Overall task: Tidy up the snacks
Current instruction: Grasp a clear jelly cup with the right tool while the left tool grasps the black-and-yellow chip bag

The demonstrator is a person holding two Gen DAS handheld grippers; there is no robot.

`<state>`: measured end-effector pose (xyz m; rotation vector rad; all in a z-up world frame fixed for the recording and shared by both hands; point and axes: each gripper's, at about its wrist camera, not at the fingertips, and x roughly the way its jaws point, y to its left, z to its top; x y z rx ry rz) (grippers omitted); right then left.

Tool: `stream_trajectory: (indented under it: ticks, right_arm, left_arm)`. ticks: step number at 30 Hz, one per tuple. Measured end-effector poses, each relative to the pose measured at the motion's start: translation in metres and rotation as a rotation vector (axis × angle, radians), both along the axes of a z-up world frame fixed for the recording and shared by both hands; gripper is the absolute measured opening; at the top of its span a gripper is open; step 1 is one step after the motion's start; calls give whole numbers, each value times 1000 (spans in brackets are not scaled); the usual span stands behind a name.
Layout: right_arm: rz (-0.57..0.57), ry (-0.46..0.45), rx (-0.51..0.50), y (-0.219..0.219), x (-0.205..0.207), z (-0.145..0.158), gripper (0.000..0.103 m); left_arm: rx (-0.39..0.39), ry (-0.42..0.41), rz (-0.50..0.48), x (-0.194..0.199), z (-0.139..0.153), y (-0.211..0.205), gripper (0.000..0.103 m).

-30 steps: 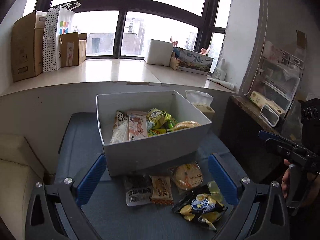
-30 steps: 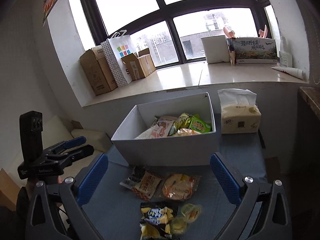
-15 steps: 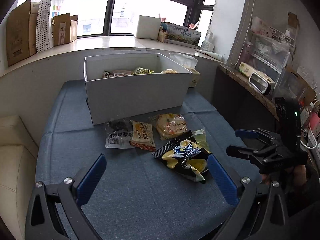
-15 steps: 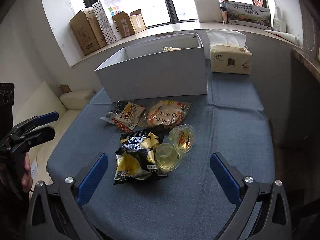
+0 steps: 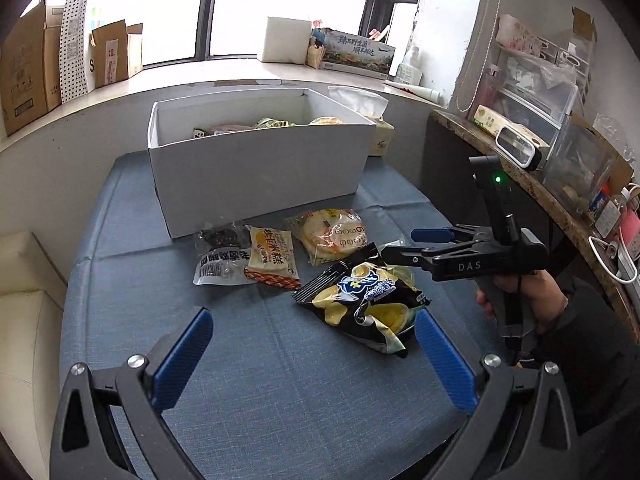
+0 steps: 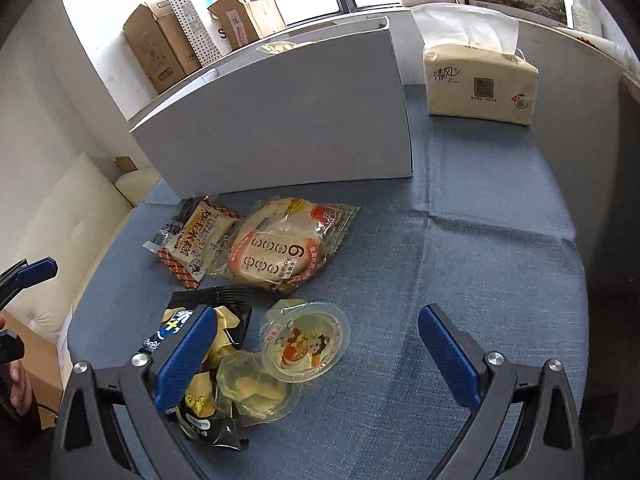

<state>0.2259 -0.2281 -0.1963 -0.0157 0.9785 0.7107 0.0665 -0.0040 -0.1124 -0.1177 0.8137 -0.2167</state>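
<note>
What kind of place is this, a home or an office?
Probably a home living area: a blue fabric-covered table beside a cream cushioned sofa, with brown cardboard boxes along a wide windowsill.

The right hand-held gripper (image 5: 404, 246) body carries the lettering "DAS". The round bun packet (image 6: 276, 254), near the counter centre, shows a large "6". The tissue pack (image 6: 480, 84), at the far right corner, shows "4".
</note>
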Motion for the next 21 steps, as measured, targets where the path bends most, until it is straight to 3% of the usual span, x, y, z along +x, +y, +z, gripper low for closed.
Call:
stream_trajectory:
  ticks: [3, 4, 5, 12, 17, 21]
  right_arm:
    - [1, -26, -42, 2, 1, -4, 72]
    - [19, -11, -29, 2, 1, -4, 53]
    - [37, 19, 0, 2, 2, -5, 48]
    - [26, -58, -73, 10, -15, 5, 47]
    - [-18, -105, -53, 2, -28, 29, 47]
    - [-67, -123, -24, -13, -45, 51, 48]
  left_arm:
    - [-6, 17, 6, 2, -4, 1, 103]
    - [-6, 20, 7, 2, -5, 1, 103]
    - [-7, 21, 6, 2, -5, 1, 103]
    - [6, 40, -28, 6, -12, -8, 103]
    - [35, 74, -127, 16, -25, -32, 103]
    - [104, 94, -199, 33, -40, -60, 103]
